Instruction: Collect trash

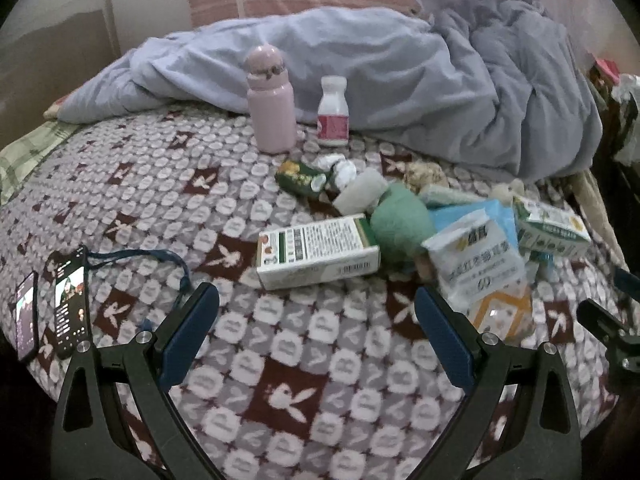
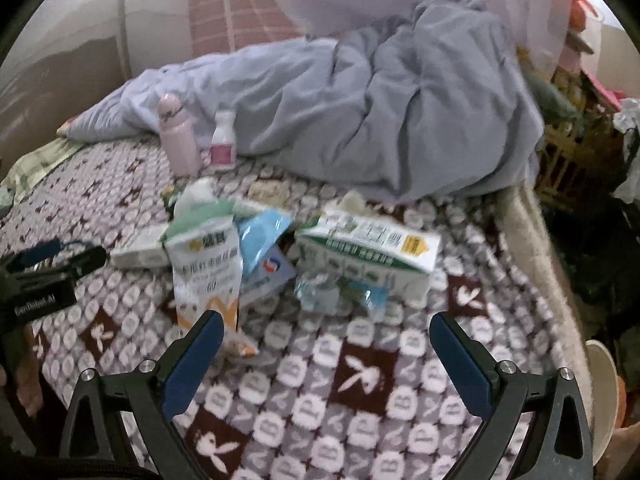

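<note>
Hovering spread and empty over the patterned blanket, the left gripper faces the white medicine box just ahead. The right gripper, likewise spread, sits near the white snack bag, right of that box; the green-and-white carton lies farther right.

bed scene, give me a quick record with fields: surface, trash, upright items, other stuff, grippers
surface: patterned blanket with a crumpled blue duvet behind
trash: pile with white medicine box, white snack bag, green-white carton
upright items: pink flask, white pill bottle
other stuff: two phones, screens lit
left gripper: open, empty
right gripper: open, empty
</note>
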`<state>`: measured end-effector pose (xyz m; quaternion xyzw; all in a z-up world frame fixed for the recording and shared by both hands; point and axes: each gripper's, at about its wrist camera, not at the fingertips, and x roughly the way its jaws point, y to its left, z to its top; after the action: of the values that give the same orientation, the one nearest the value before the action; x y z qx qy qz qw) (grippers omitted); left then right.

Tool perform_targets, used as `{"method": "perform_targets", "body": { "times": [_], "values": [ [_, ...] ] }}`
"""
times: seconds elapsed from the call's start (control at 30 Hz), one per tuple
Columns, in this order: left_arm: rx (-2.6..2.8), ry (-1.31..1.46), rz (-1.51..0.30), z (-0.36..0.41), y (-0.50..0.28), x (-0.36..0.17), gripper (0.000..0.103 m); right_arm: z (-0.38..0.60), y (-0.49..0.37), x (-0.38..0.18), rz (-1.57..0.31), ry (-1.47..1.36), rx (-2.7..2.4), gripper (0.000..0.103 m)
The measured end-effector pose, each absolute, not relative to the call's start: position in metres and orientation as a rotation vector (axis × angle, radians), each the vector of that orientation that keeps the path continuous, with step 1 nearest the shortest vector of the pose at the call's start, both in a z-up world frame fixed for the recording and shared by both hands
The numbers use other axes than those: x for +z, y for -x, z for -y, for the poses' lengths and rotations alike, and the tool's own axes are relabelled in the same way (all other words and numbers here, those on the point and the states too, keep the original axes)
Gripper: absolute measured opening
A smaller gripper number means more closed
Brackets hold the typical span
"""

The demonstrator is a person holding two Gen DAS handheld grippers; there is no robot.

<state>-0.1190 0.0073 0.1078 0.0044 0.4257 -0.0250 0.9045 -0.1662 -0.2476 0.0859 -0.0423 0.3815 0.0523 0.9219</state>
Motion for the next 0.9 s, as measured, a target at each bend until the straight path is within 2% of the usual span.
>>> {"method": "perform_targets", "body": {
  "times": [0.07,0.3,0.57,0.83,0.87,0.9],
  "values": [
    [-0.067,-0.005,-0.895,-0.010,0.118,0.104,0.098,0.246,0.163,0.080,-0.801,0.070,0.145,0.093],
    [-0.174,-0.003,-0.929,0.014,0.116,0.100,0.098,0.266,0.146,0.086,-0.788,0.104,0.081,0.093],
    [-0.305,0.007,-0.970,0.060,0.096,0.078,0.098,0.289,0.089,0.091,-0.822,0.207,0.135,0.093],
    [-0.387,0.009,-1.023,0.080,0.070,0.059,0.098,0.284,0.040,0.077,-0.928,0.380,0.321,0.093],
    [-0.400,0.015,-1.025,0.082,0.068,0.057,0.090,0.284,0.038,0.074,-0.942,0.382,0.346,0.093],
    [-0.417,0.024,-1.028,0.083,0.067,0.056,0.074,0.285,0.037,0.071,-0.947,0.373,0.361,0.093]
  ]
}}
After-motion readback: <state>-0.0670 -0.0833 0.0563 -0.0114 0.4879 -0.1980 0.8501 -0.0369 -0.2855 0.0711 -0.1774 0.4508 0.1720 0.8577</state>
